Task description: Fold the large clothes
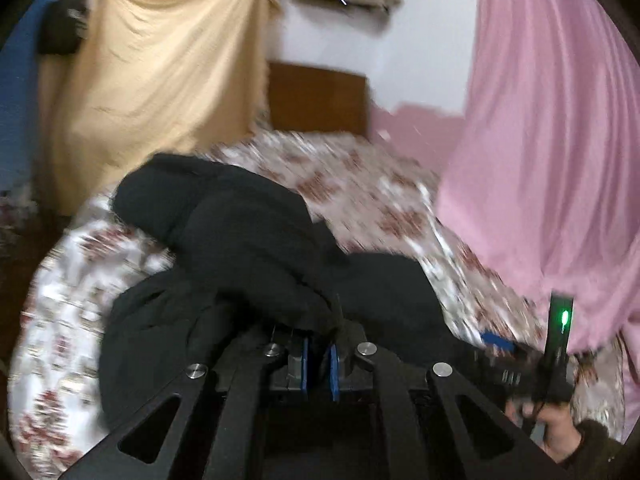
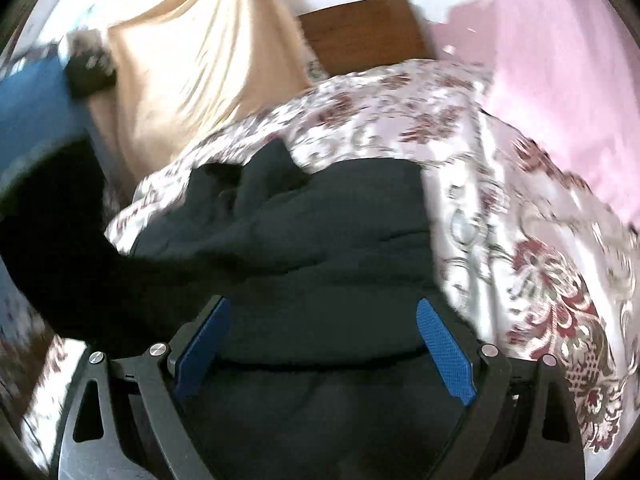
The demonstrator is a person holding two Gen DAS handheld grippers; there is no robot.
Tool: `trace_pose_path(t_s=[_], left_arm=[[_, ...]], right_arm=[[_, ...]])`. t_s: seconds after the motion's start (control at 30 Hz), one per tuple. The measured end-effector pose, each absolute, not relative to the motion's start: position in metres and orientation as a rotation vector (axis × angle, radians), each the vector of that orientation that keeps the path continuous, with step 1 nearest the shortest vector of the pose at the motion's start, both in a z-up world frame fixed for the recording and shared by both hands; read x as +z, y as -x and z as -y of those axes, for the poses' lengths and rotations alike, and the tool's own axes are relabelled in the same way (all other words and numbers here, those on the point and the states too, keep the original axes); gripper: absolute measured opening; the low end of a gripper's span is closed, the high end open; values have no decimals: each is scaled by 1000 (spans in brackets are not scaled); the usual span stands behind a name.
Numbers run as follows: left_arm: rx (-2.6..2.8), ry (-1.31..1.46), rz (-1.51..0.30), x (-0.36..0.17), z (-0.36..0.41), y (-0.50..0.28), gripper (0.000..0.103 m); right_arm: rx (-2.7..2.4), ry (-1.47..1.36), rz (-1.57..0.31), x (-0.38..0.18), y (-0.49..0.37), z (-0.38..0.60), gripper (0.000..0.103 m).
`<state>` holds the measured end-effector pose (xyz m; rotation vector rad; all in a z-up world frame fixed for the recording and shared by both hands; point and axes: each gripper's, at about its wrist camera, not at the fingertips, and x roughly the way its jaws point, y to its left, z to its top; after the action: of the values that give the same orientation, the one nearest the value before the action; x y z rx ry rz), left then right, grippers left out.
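Here we see a large black padded fabric garment (image 1: pixel 240 248) lying crumpled on a bed covered by a white bedspread with dark red floral print (image 1: pixel 360 184). The garment sits bunched near the bed's near edge, with one thick fold stretching toward the bed's left side. Our left gripper (image 1: pixel 318 364) has its blue-padded fingers drawn close together, pinching a raised fold of the black garment. In the right wrist view, our right gripper (image 2: pixel 324 344) has its two blue pads (image 2: pixel 444 356) spread wide apart, one on each side of the garment (image 2: pixel 320 248), which passes between them; they grip nothing. In the left wrist view, the right gripper's dark handle with a green light (image 1: pixel 560 344) shows near the bed's right edge, held by a hand (image 1: pixel 556 424). Behind the bed stand a brown wooden headboard (image 1: pixel 318 98), a hanging tan cloth (image 1: pixel 160 80) on the left and a pink curtain (image 1: pixel 540 120) on the right. Both views are blurred.
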<state>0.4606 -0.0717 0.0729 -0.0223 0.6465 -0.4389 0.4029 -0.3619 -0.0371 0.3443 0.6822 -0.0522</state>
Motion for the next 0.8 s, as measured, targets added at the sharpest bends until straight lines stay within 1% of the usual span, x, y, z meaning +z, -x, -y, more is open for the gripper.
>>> trace_pose_path(t_s=[0.13,0.2,0.23,0.3,0.33,0.37,0.4,0.43,0.47,0.57,0.63,0.8], left_arm=[[-515,-45,-768,26,111,-461,10],[-558,-84,-813,5,128,-458,13],[-570,-94,-824,-4,132,-457,15],[-605,-109,-855,-19,138,-452,24],[-625,-108,-869,-22,139,-450,35],[-643,-105,-876,-25,141,-449,53],[-662,-102,-874,-27,141,-445,62],[-676,-102,-863,-27,140,-441,74],[-691,-105,-851,-27,139,-436,78],[-723,-100,-836,-28,138,-427,81],[-735,-53,-840,-27,129,-424,81],[-664,66,-829,-19,84,-415,83]], right_arm=[[-47,-484,-638,-54,-394,393,91],[-28,-540,-626,-63,-393,401,91],[-8,-570,-617,-68,-393,405,91],[22,-610,-604,-76,-394,410,91],[48,-637,-590,-78,-394,412,91],[83,-672,-569,-81,-393,416,91],[118,-710,-551,-83,-392,417,91],[153,-747,-536,-85,-392,419,92],[195,-789,-525,-89,-393,420,92],[316,-884,-536,-101,-401,418,94],[363,-908,-596,-110,-409,409,94],[352,-798,-746,-118,-425,386,94]])
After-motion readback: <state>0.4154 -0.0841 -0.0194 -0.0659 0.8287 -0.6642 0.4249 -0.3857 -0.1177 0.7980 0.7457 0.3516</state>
